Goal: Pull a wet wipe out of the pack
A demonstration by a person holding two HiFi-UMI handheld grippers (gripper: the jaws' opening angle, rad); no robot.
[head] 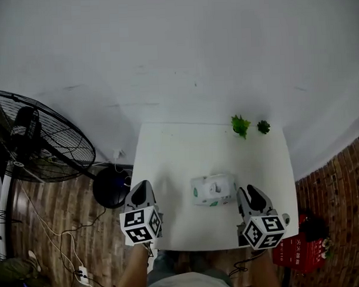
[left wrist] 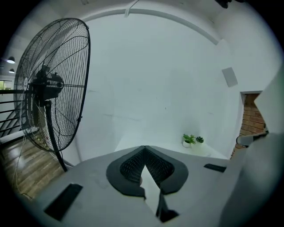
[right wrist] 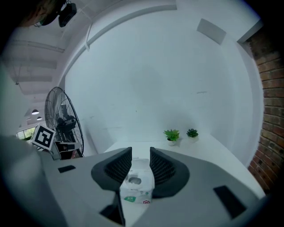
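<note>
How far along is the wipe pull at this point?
Nothing done yet: the wipe pack lies on the table with no wipe out. In hand: right gripper, fingers open, aimed at the pack; left gripper shut, empty. Remaining: grip a wipe and pull it free.

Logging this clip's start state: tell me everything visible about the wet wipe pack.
The wet wipe pack is a soft white packet with small green leaf prints and a rounded lid on its top face. Whether the lid is shut is unclear, and no wipe sticks out. It lies flat on the white table, near the front edge. The right hand-held gripper, jaws apart, points at it from close by. Nothing appears to touch it.
</note>
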